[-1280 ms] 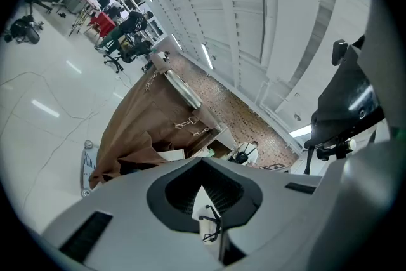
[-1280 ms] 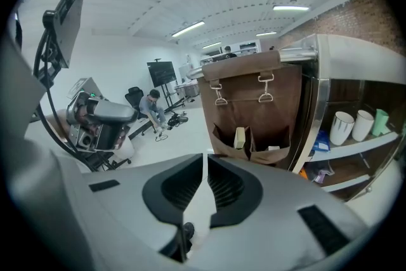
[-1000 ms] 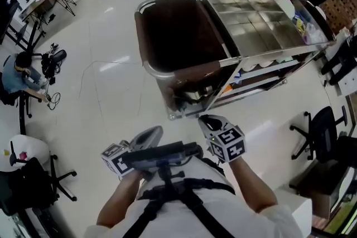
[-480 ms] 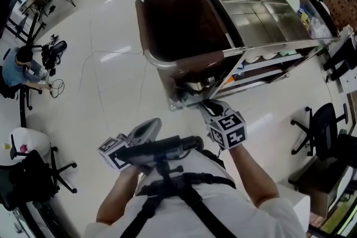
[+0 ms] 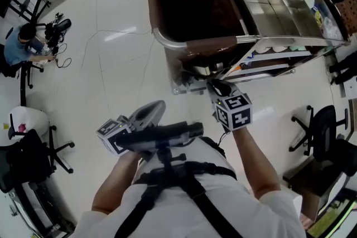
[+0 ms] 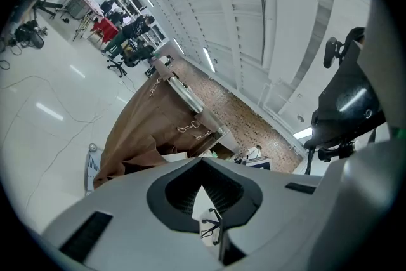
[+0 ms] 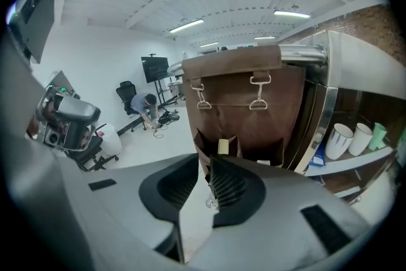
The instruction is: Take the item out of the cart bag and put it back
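Observation:
The brown cart bag (image 5: 192, 3) hangs open-mouthed on the left end of the steel cart (image 5: 279, 5). In the right gripper view its front (image 7: 244, 105) shows low pockets, one holding a pale item (image 7: 223, 146). My right gripper (image 5: 216, 86) points down at the bag's lower front, close to those pockets. Its jaws (image 7: 203, 160) have just been opening and stand a little apart with nothing between them. My left gripper (image 5: 156, 108) stays back by my body, aimed level at the bag (image 6: 143, 130). The tips of that gripper (image 6: 202, 162) meet on nothing.
White cups (image 7: 346, 139) stand on a cart shelf to the right of the bag. An office chair (image 5: 321, 131) is at the right and another (image 5: 33, 159) at the left. A person (image 5: 17, 50) crouches far left beside gear and floor cables.
My right gripper has moved forward and slightly down towards the bag's lower front. The cart now sits nearer in the head view. The left gripper has kept still.

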